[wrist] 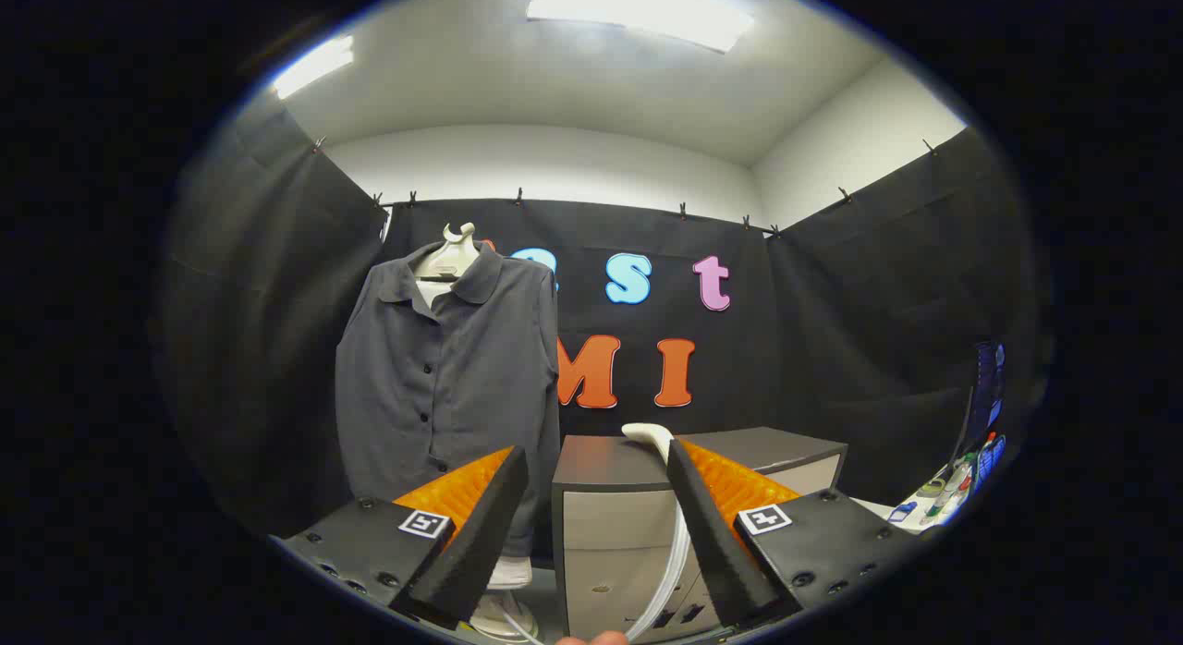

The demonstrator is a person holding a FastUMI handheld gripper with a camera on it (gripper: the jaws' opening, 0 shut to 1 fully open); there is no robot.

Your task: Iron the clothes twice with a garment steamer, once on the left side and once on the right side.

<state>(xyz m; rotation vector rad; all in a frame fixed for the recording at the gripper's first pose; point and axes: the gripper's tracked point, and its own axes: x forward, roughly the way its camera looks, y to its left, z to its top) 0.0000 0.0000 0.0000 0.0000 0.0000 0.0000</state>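
The gripper (596,497) is held with its fingers apart, gripping nothing, a wide gap between the two tips. Beyond the left finger a dark grey shirt (448,377) hangs buttoned on a pale hanger (450,252), its collar open at the top and its hem falling behind the left fingertip. The shirt's left edge lies near the side wall's black cloth (259,349), with little room there; its right edge hangs free, with a strip of back wall showing between it and a cabinet (610,525). The cabinet, dark-topped with pale fronts, stands just ahead of the gap between the fingers, its front corner pointing toward the gripper. The steamer head (647,434), white and curved, rests on the cabinet top beside the right fingertip, and its clear hose (673,571) runs down the cabinet front along the inner edge of the right finger. A white base (504,608) sits on the floor below the shirt. Above the cabinet top the space is open up to the ceiling. Off beyond the right finger, some small bottles (952,483) stand on a pale surface by the side wall.
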